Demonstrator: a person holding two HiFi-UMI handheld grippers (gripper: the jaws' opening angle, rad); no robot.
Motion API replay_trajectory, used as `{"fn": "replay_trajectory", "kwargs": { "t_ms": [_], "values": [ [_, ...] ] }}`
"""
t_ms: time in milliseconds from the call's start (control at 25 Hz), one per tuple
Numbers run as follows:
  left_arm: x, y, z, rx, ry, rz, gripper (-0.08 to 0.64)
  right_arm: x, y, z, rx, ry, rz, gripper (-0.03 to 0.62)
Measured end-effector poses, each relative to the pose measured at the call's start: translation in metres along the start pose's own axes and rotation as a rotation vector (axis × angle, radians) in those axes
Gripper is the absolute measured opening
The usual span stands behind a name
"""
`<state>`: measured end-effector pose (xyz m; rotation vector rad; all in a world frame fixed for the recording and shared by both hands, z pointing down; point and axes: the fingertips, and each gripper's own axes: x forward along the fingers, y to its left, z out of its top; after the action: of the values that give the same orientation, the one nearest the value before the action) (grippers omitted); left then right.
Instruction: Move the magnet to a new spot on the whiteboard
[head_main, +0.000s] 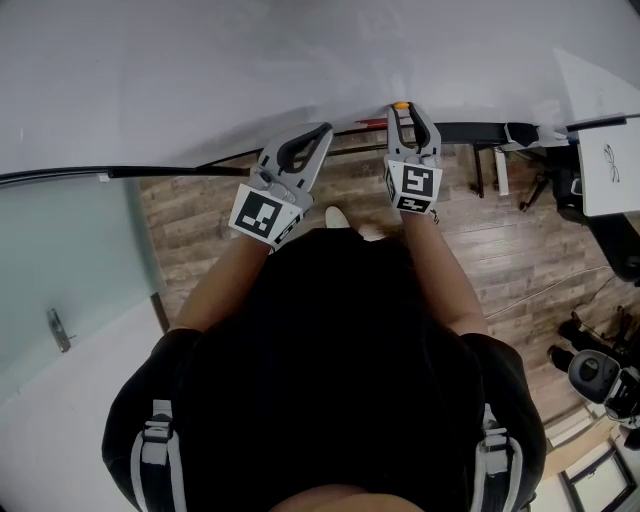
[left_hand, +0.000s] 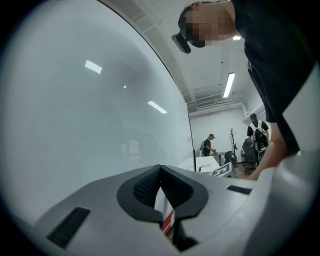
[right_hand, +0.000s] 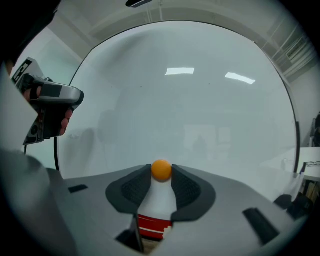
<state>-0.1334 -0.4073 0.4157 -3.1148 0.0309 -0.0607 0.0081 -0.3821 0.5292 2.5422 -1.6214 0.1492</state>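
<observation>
A small orange magnet sits on the whiteboard, right between the tips of my right gripper. The pads flank it closely on both sides without visibly squeezing it, so the jaws read as open. From the head view the magnet shows as an orange dot at the board's lower edge, just ahead of the right gripper. My left gripper hovers to its left near the whiteboard, tips together and empty. In its own view the left gripper is shut, facing the whiteboard.
A black rail runs along the board's bottom edge. A glass panel stands at the left. A desk with paper and office chairs sit on the wooden floor at the right. Two people stand far off.
</observation>
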Motion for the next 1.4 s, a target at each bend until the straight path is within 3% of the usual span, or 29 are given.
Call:
{"fn": "replay_trajectory", "kwargs": {
  "t_ms": [760,1400],
  "values": [
    [-0.010,0.005,-0.002,-0.018,-0.019,0.009,0.005,-0.012,0.011,0.008,0.019,0.010,0.091,0.117],
    [-0.021,0.011,-0.007,-0.040,-0.017,0.006,0.005,-0.060,0.028,0.058,0.059,0.015,0.207,0.117]
  ]
}}
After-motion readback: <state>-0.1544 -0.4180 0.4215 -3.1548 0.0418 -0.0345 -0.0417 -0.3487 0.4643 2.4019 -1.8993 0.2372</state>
